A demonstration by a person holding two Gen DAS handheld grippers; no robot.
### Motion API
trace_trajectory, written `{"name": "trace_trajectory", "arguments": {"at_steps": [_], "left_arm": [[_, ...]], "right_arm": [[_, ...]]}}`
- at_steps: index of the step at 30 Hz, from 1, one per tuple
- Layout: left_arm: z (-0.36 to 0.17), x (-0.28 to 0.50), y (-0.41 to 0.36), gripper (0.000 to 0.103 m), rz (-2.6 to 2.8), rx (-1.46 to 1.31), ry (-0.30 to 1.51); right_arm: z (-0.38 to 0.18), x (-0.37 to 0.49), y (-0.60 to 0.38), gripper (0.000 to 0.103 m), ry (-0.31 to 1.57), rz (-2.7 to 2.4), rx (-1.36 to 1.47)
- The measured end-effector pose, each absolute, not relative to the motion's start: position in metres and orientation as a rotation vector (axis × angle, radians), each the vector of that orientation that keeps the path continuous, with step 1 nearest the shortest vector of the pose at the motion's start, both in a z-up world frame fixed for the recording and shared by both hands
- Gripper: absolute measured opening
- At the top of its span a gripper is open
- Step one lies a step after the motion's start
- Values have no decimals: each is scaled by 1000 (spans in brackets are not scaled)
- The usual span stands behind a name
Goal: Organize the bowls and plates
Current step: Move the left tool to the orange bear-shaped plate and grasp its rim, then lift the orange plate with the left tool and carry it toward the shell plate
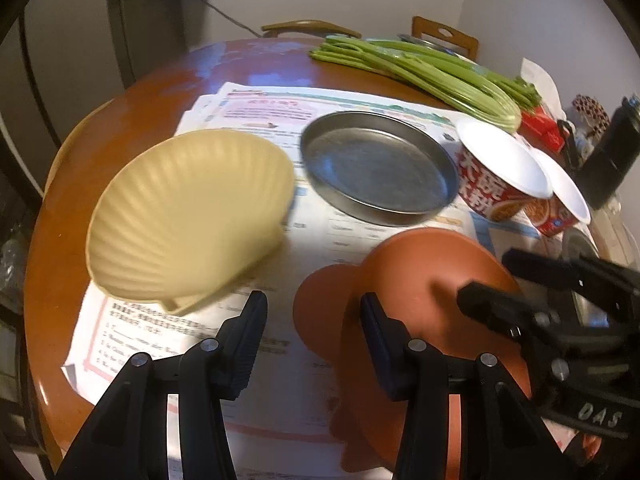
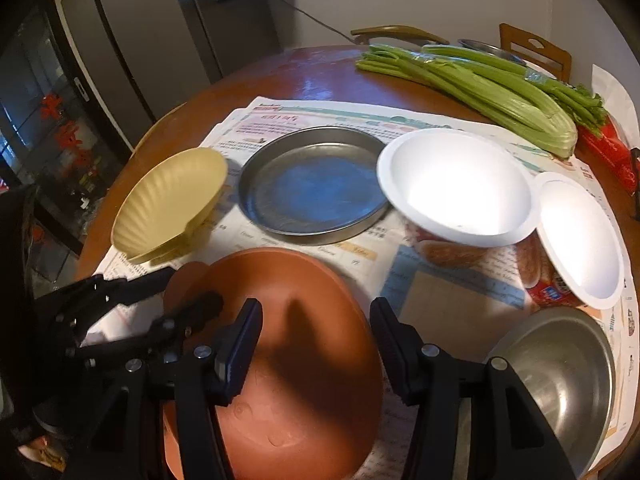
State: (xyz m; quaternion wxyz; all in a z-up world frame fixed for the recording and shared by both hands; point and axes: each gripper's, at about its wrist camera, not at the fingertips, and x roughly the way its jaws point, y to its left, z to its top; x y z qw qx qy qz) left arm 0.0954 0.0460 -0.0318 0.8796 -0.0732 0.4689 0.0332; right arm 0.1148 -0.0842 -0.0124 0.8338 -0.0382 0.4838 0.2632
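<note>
An orange-brown plate (image 1: pixel 420 272) (image 2: pixel 304 320) lies on the papers near the front. A cream shell-shaped dish (image 1: pixel 188 216) (image 2: pixel 172 204) sits to the left. A round metal pan (image 1: pixel 380 166) (image 2: pixel 314 186) lies behind. Two white-lidded noodle bowls (image 1: pixel 500 160) (image 2: pixel 456 184) stand at the right, and a steel bowl (image 2: pixel 560 368) at the near right. My left gripper (image 1: pixel 314 344) is open just above the plate's left edge. My right gripper (image 2: pixel 316 344) is open over the plate, and its fingers (image 1: pixel 492 304) show in the left wrist view.
Celery stalks (image 1: pixel 420 72) (image 2: pixel 480 84) lie at the back of the round wooden table (image 1: pixel 132 112). A black bottle (image 1: pixel 612 152) and red packets stand at the far right. Wooden chairs (image 2: pixel 536 52) stand behind the table. A dark cabinet (image 2: pixel 52 120) is on the left.
</note>
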Motion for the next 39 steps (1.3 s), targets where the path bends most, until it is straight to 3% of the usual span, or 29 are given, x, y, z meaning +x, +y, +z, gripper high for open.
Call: {"name": "trace_trajectory", "arguments": {"at_steps": [31,34,39], "left_arm": [[-36,39,69,50,77,-257,949],[-36,41,67,41,44,-274,948],[-36,43,68,41,40,-293,948]], "right_arm": [[-29,59,-66,56,1030,628,-185],[-28,54,-65,56,1024,640,-196],[-28,51,-61,56,1011,633,-224]]}}
